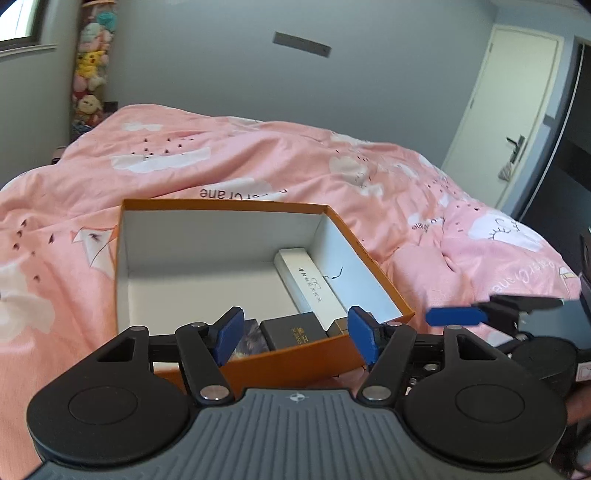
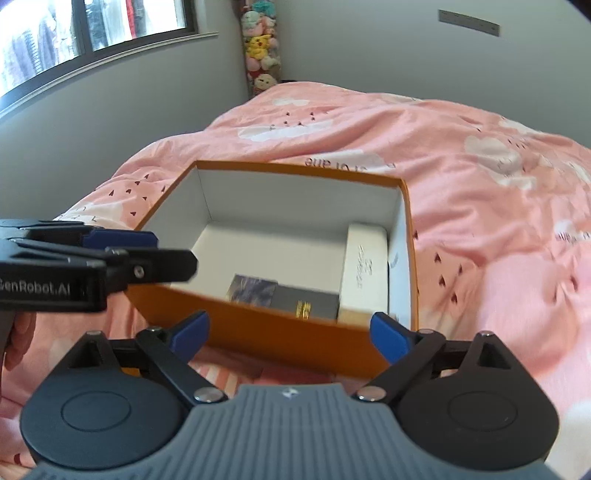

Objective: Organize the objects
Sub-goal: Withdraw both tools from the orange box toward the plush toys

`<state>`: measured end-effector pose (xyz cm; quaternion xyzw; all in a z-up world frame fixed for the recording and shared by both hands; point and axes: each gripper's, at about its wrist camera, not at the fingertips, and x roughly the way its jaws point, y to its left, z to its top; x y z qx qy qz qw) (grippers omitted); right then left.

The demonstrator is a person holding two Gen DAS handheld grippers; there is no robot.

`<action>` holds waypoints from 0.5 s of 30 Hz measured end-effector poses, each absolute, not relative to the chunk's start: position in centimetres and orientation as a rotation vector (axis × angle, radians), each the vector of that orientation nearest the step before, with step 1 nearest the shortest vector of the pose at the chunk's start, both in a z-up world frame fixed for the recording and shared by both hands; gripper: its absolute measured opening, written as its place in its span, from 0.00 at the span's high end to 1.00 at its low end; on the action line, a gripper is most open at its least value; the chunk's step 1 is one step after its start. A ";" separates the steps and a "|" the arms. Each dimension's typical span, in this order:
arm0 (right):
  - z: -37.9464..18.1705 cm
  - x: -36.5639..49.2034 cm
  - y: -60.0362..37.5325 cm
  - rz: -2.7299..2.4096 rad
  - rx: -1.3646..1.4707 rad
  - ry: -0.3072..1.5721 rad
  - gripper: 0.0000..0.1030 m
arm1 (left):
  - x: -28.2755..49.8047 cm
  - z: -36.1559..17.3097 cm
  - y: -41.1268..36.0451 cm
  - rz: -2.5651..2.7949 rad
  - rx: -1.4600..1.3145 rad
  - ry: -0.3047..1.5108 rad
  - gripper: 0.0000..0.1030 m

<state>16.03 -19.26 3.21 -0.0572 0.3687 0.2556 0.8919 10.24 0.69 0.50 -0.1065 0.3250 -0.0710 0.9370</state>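
An orange box with a white inside sits on the pink bedspread. A long white carton lies along its right wall, with a dark box with gold print and a purple patterned box against the near wall. My left gripper hovers open over the near wall, nothing between its blue pads. From the right wrist view the orange box holds the white carton, dark box and patterned box. My right gripper is open and empty. The left gripper reaches in from the left.
A column of plush toys stands in the far corner by a window. A white door is at the right. The bedspread lies rumpled around the box. A hand holds the left gripper's handle.
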 end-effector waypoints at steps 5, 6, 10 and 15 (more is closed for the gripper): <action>2.1 13.7 -20.1 0.501 -0.070 0.769 0.08 | 8.7 -0.7 0.7 -0.177 -0.206 0.741 0.29; 1.8 13.3 -20.2 0.498 -0.074 0.769 0.08 | 8.5 -1.0 0.8 -0.176 -0.208 0.757 0.29; 0.6 11.9 -20.1 0.501 -0.076 0.823 0.10 | 7.7 -2.3 1.3 -0.168 -0.247 0.848 0.33; -0.6 10.9 -20.2 0.506 -0.041 0.903 0.31 | 6.4 -3.4 2.2 -0.182 -0.302 0.925 0.39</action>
